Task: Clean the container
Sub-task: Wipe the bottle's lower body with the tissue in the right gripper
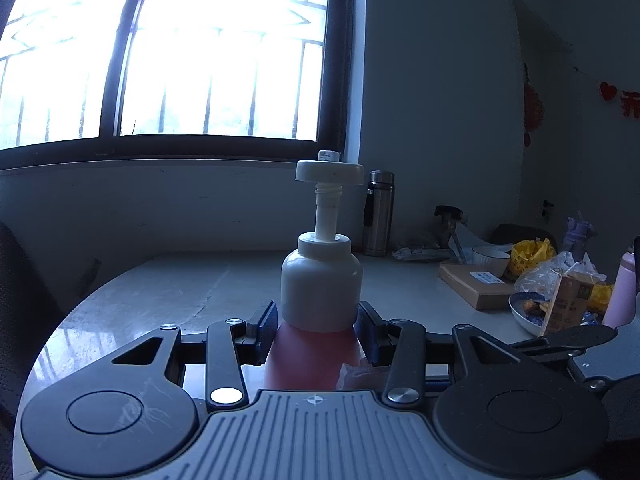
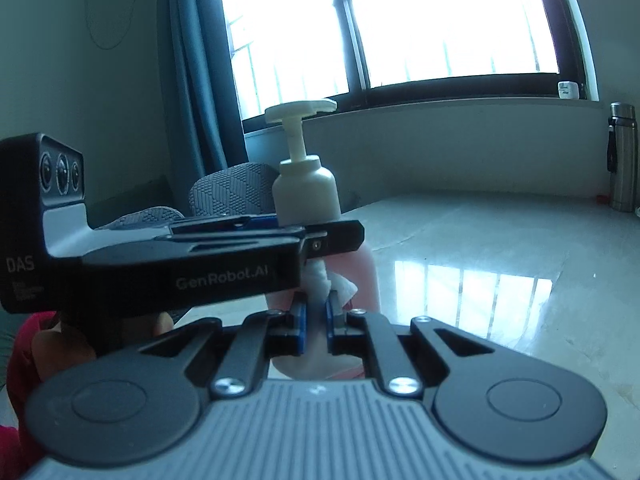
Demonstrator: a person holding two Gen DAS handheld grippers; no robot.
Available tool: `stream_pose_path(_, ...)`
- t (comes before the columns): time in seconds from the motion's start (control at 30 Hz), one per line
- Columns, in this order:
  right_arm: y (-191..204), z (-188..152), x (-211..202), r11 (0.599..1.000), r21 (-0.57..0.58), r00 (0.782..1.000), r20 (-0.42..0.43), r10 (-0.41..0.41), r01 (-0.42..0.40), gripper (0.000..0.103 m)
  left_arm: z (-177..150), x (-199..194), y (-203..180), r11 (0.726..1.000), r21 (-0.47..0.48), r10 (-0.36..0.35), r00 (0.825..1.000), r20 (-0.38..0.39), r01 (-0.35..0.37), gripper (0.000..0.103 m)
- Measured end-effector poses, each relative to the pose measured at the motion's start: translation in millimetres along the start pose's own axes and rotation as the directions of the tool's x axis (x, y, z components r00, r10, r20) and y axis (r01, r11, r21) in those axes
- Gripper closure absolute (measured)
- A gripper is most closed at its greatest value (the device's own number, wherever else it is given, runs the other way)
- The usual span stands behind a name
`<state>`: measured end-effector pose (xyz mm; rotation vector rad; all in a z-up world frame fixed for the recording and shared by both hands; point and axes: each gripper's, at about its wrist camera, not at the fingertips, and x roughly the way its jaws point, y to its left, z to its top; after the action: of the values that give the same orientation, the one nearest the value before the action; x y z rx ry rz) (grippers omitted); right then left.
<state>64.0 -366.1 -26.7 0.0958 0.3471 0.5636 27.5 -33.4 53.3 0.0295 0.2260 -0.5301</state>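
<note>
A pump bottle (image 1: 320, 292) with a white top and pink lower body stands upright on the pale table (image 1: 180, 292). My left gripper (image 1: 318, 330) is shut on the bottle's body, one finger on each side. In the right wrist view the bottle (image 2: 306, 188) stands just ahead, with the left gripper's body (image 2: 200, 256) crossing in front of it. My right gripper (image 2: 316, 312) is shut on a white wipe (image 2: 334, 282) that is pressed against the bottle's pink side. The wipe also shows in the left wrist view (image 1: 354, 372).
A steel flask (image 1: 378, 214) stands at the back by the wall. A cardboard box (image 1: 476, 284), a bowl (image 1: 490, 260), bags, a food dish (image 1: 528, 312) and a pink bottle (image 1: 624, 292) crowd the right side. A chair back (image 2: 228, 188) is behind the bottle.
</note>
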Motion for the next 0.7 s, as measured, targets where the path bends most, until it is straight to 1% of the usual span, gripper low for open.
stream_pose_path(0.27, -1.9, -15.3, 17.7, 1.0, 0.015, 0.995, -0.096, -0.008, 0.009, 0.094, -0.1, -0.2, -1.6, 1.0, 0.0, 0.013, 1.0, 0.002, -0.013, 0.057)
stream_pose_path(0.53, -6.4, -26.7, 41.0, 1.0, 0.017, 0.98, -0.197, -0.02, 0.024, 0.094, 0.3, -0.6, -2.1, 1.0, 0.01, 0.009, 1.0, 0.002, -0.009, 0.056)
stream_pose_path(0.67, -6.6, -23.6, 40.8, 0.999, 0.022, 0.98, -0.196, -0.025, 0.03, 0.094, -0.2, -0.8, -1.8, 1.0, 0.012, 0.007, 1.0, 0.004, -0.007, 0.056)
stream_pose_path(0.7, -6.6, -29.3, 36.0, 0.999, 0.019, 0.982, -0.186, -0.028, 0.032, 0.094, -0.4, -0.7, -1.2, 1.0, 0.011, 0.006, 1.0, 0.004, -0.006, 0.056)
